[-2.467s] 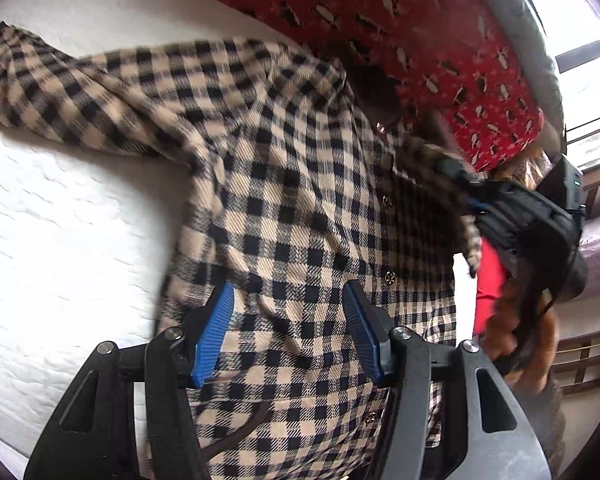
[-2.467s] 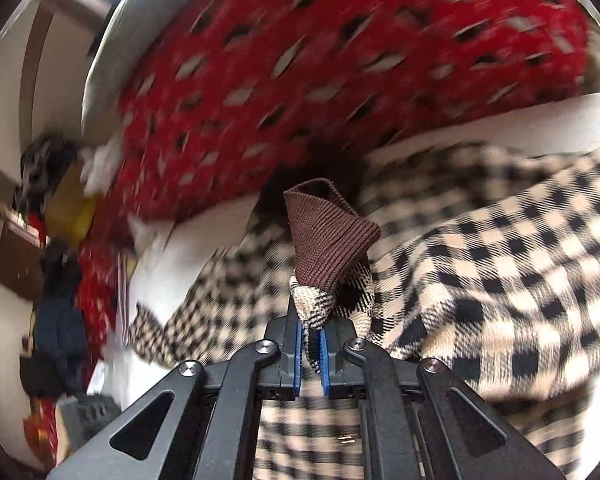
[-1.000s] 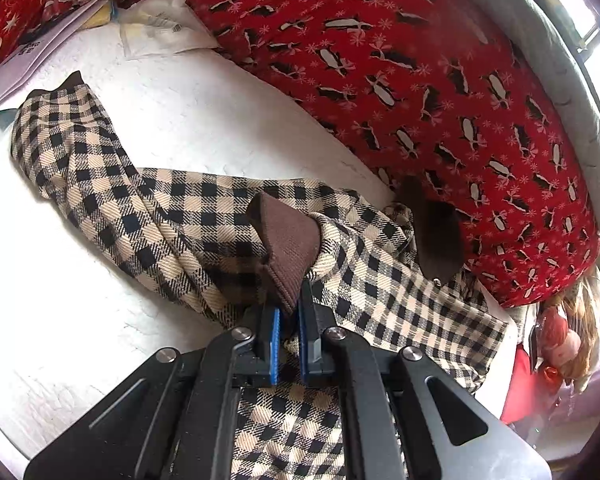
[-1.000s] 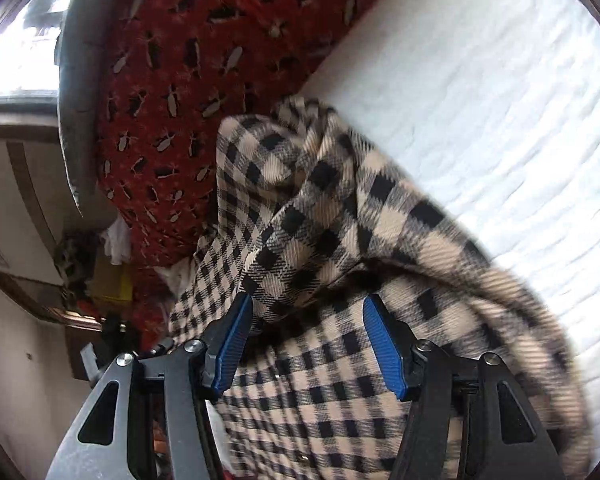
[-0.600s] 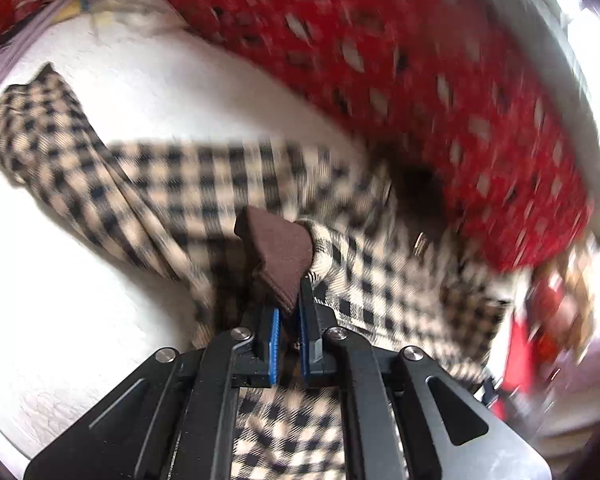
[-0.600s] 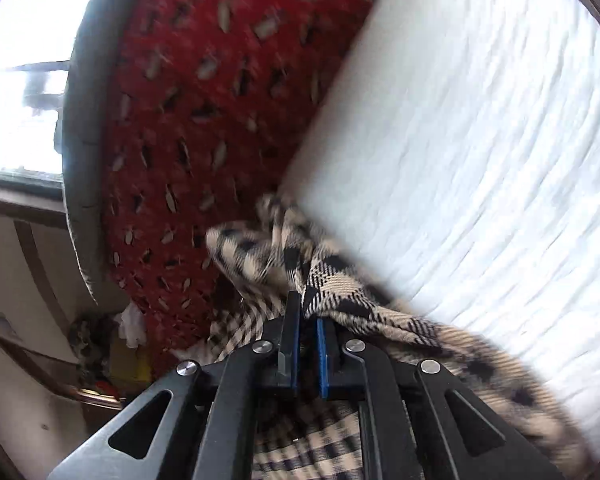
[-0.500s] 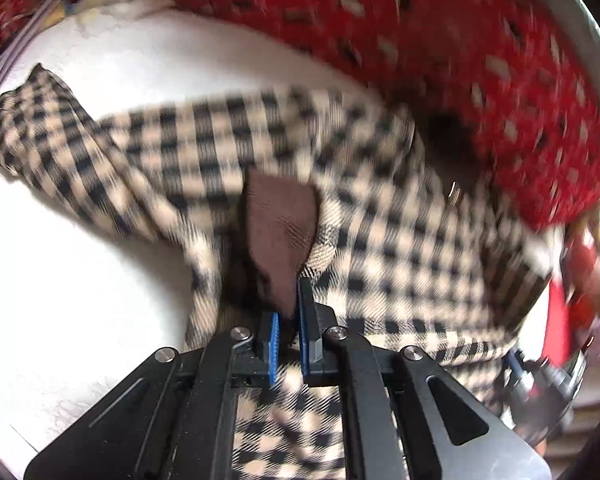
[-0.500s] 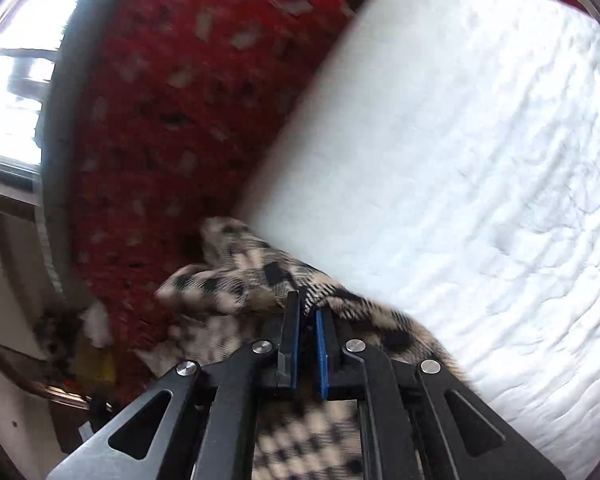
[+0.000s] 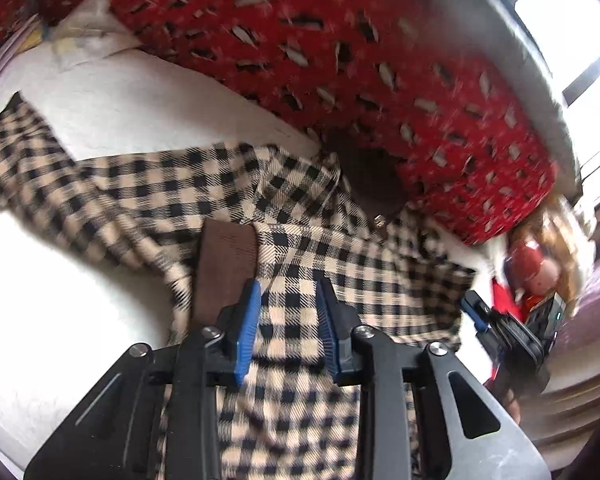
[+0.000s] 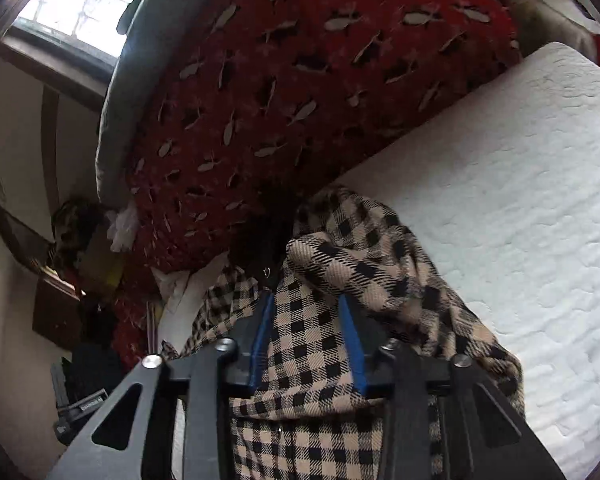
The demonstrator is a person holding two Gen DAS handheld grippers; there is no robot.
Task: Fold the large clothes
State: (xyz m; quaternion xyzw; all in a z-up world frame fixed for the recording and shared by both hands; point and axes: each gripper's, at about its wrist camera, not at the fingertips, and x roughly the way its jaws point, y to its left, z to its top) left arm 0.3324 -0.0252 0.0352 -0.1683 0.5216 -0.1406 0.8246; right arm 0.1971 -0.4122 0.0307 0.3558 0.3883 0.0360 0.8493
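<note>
A beige-and-black checked jacket (image 9: 300,248) lies on the white mattress (image 9: 40,280), one sleeve stretched to the left. Its other sleeve is folded across the front, and the brown cuff (image 9: 226,268) rests just left of my left gripper (image 9: 286,292). That gripper's jaws are opening, with only flat checked cloth under the gap. In the right wrist view the jacket (image 10: 320,344) bunches into a fold (image 10: 352,256) ahead of my right gripper (image 10: 305,300). Its jaws are opening too, and the pads press on nothing. The right gripper (image 9: 500,340) also shows at the jacket's right edge.
A red patterned blanket (image 9: 360,60) is heaped along the far side of the mattress, against a grey padded edge (image 10: 116,92). Papers and a white bag (image 9: 84,40) lie at the far left corner. Cluttered shelves (image 10: 72,264) stand off the bed's end.
My left gripper, shut on the brown cuff before, has let it go onto the jacket front. My right gripper shut on a sleeve fold, lifted it, and has now let go.
</note>
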